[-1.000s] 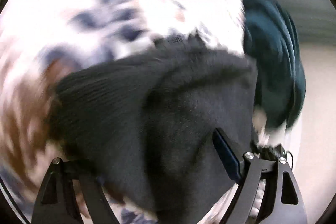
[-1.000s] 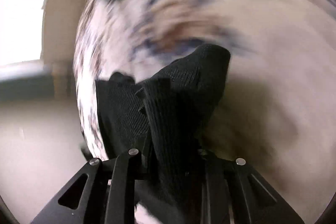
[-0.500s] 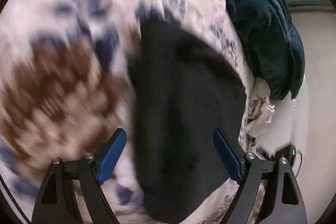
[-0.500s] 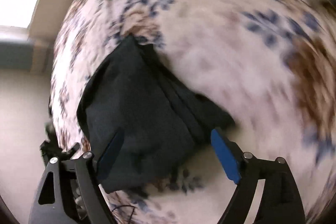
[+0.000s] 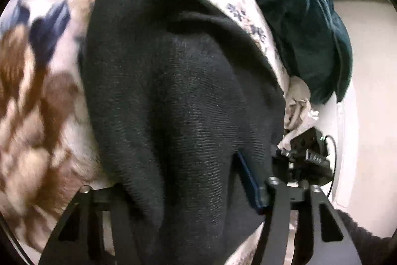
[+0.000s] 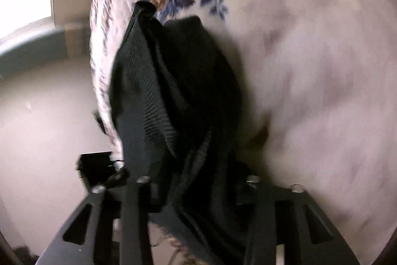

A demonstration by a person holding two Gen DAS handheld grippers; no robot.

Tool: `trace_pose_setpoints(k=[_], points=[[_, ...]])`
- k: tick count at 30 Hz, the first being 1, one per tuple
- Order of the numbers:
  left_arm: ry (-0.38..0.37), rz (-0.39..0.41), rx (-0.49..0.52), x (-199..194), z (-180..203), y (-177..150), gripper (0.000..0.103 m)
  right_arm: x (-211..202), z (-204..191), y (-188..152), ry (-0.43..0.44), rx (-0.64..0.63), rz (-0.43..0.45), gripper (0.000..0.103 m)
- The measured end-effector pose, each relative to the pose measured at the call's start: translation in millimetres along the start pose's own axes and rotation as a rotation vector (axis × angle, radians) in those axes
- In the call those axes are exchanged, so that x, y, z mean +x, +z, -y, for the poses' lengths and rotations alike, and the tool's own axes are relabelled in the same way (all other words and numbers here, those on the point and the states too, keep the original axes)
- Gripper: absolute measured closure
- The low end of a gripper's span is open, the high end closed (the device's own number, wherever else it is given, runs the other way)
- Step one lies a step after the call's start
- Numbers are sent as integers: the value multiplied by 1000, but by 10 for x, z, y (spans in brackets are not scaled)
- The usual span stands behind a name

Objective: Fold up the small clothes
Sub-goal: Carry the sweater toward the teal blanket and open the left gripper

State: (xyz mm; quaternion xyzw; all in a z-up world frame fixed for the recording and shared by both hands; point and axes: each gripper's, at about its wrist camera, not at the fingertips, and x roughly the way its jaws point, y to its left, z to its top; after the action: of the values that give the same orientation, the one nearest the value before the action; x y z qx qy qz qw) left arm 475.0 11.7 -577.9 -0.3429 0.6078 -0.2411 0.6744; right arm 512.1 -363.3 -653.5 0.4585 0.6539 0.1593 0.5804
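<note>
Both grippers, left (image 5: 188, 195) and right (image 6: 196, 188), clamped on black ribbed knit garment (image 5: 178, 91), bunched over floral bedsheet (image 5: 37, 66); teal cushion (image 5: 305, 24) at 2 o'clock. Fold midway, flattening left.

We see a bed covered by a pale floral bedspread (image 5: 32, 71) with blue and brown blooms. On it lies a black ribbed knit garment (image 5: 178, 96), rumpled into folds. At the bed's far edge rest a dark teal velvet cushion (image 5: 305, 24) and a crumpled whitish cloth (image 5: 297, 103) just beside it.
</note>
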Motion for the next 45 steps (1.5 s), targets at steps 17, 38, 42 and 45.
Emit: trace_pose_setpoints(k=[17, 38, 42, 45], points=[[744, 252, -21, -931, -9, -791, 26, -301, -598, -138, -250, -110, 239, 42], [744, 186, -309, -662, -727, -710, 0, -540, -1046, 162, -475, -225, 333, 100], [778, 286, -233, -849, -272, -668, 0, -747, -927, -263, -433, -230, 248, 55], [816, 353, -204, -988, -19, -734, 0, -726, -680, -557, -414, -171, 206, 40]])
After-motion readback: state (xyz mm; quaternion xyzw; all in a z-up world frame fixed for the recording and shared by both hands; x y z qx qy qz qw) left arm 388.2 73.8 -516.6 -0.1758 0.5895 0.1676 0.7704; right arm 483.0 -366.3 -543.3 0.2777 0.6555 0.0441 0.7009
